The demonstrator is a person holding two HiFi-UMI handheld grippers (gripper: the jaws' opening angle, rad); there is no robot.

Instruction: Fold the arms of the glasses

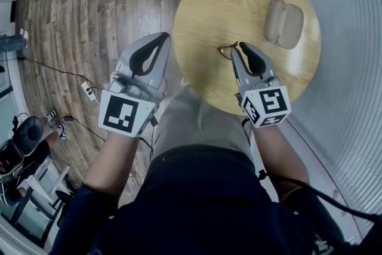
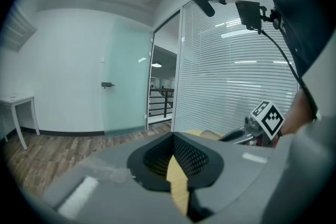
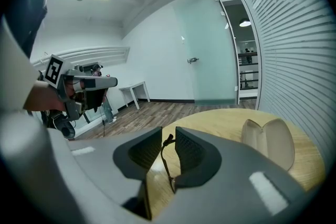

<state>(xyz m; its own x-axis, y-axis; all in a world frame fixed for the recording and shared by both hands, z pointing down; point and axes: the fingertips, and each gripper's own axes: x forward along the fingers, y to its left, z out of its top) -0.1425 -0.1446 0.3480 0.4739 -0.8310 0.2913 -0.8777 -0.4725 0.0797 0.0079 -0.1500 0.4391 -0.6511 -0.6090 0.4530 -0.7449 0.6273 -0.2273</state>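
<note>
Lengthwise, one arm of the glasses point(image 3: 164, 160) runs between part-open jaws of the right gripper point(image 3: 168, 131); left gripper point(image 2: 172, 135) closed, empty.

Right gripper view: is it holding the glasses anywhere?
No firm hold: one arm of the glasses stands between the right gripper's open jaws, close to one pad.

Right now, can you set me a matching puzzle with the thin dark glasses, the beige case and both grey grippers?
1 thin dark-framed glasses
2 beige hinged case
3 left gripper
4 right gripper

A jaws together, beside the round wooden table
B lying open on the table
C jaws apart, over the table
D one arm between jaws

Pairs: 1-D, 2-B, 3-A, 4-C
</note>
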